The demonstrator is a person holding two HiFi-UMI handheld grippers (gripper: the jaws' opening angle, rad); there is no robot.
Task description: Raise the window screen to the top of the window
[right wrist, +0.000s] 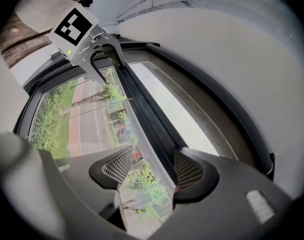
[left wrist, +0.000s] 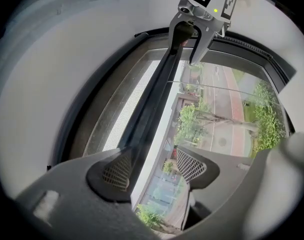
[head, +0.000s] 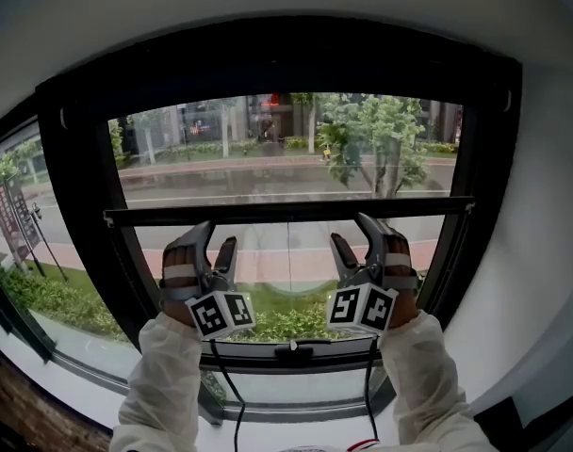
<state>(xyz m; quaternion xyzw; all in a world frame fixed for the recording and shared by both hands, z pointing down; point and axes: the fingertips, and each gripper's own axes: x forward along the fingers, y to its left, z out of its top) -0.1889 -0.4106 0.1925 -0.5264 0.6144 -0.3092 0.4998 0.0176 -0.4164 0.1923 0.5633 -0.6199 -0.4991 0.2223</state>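
Note:
The window screen's dark bottom bar (head: 286, 216) runs level across the black window frame (head: 79, 177), about halfway up the pane. Grey mesh (head: 286, 158) hangs above it. My left gripper (head: 221, 234) sits just under the bar at its left part, jaws open, the longer finger's tip against the bar's underside. My right gripper (head: 349, 228) mirrors it at the right part, also open. In the left gripper view the bar (left wrist: 157, 99) lies along one pad (left wrist: 117, 170) only. In the right gripper view the bar (right wrist: 142, 104) lies along one pad (right wrist: 188, 169).
A black window handle (head: 301, 349) sits on the lower sash below my hands. Cables (head: 232, 394) hang from both grippers over the white sill (head: 98, 384). White wall (head: 541, 252) flanks the frame on the right. Trees and a road lie outside.

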